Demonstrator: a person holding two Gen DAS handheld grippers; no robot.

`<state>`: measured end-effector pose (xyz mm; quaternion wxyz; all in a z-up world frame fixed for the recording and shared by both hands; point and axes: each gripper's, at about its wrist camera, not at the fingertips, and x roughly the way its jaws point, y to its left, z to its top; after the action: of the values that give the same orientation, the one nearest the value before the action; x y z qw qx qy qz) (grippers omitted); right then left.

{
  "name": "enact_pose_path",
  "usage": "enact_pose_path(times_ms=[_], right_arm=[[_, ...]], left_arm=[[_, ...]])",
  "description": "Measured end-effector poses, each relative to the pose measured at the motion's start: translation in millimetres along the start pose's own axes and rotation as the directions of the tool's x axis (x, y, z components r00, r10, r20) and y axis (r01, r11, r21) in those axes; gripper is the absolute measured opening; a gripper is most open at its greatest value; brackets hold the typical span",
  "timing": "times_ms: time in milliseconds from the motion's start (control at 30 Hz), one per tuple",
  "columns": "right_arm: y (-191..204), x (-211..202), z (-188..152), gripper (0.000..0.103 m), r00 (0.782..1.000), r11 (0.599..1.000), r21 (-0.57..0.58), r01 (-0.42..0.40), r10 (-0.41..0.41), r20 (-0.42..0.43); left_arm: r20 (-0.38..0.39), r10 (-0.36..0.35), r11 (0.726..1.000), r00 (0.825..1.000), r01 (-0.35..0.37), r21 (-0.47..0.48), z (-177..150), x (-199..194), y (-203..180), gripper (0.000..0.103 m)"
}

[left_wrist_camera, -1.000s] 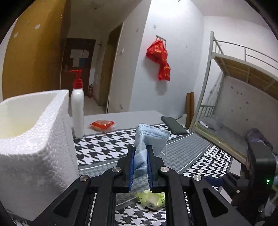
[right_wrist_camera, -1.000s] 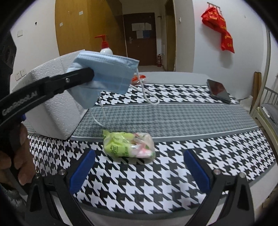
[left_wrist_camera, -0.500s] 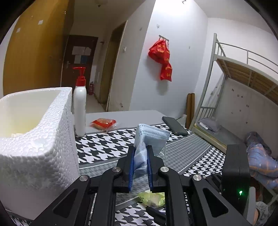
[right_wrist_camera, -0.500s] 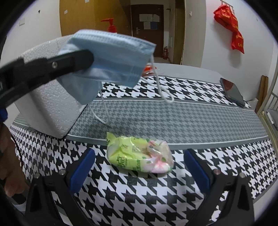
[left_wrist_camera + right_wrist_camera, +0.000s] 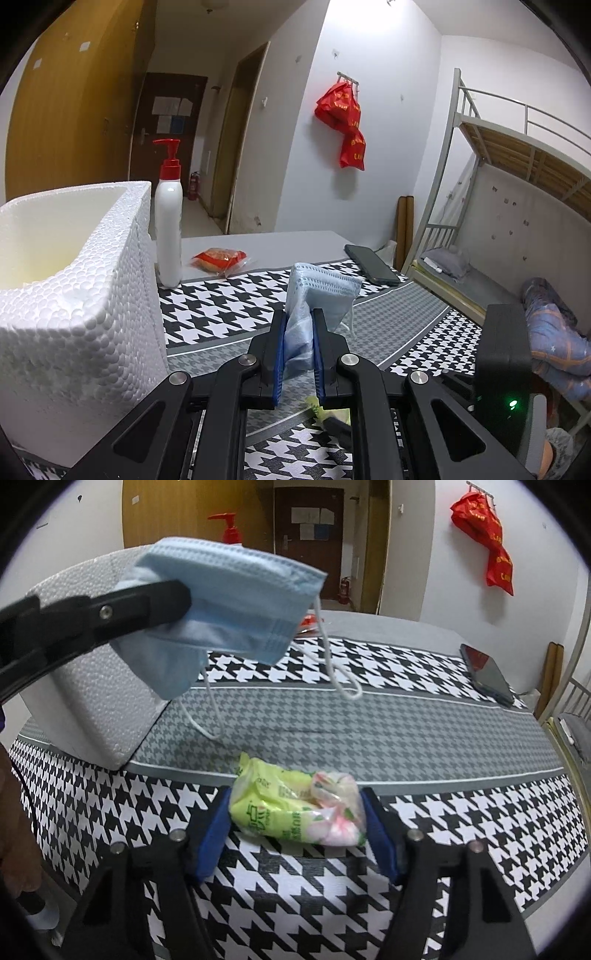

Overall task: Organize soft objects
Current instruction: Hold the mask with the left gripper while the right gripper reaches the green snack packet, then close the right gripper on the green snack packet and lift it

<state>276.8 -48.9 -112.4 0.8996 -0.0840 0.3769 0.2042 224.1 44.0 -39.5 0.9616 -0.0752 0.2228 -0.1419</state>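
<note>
My left claw (image 5: 298,354) pinched a crumpled pale-blue mask (image 5: 317,295); my right claw (image 5: 295,827) was closing around a yellow-green tissue pack (image 5: 295,808).

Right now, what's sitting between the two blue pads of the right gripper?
The green tissue pack lies on the checked cloth between the right gripper's closing jaws, seen in the right wrist view.

My blue-padded left gripper (image 5: 298,341) held a pale blue face mask (image 5: 317,295); the tissue pack (image 5: 295,806) looked lime green, perhaps pink-flowered, on black-and-white houndstooth cloth (image 5: 424,878), beside the white foam box (image 5: 66,295).
</note>
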Motion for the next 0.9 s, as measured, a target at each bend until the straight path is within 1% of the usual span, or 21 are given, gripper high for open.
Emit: enact_pose_path(times_ms=[367,633,900], right_arm=[[1,-27,-3,0.072,0.999,1.000,0.010,0.027,-0.027,0.042],[1,-51,-15,0.072,0.997,0.999,0.024,0.048,-0.049,0.066],[-9,-72,-29,0.072,0.994,0.997,0.063,0.053,-0.059,0.094]], left_arm=[[0.009,-0.005,1.000,1.000,0.005,0.003,-2,0,0,0.014],[0.014,-0.004,1.000,1.000,0.003,0.024,-4,0,-5,0.014],[0.022,-0.004,0.998,1.000,0.003,0.059,-5,-1,-10,0.014]])
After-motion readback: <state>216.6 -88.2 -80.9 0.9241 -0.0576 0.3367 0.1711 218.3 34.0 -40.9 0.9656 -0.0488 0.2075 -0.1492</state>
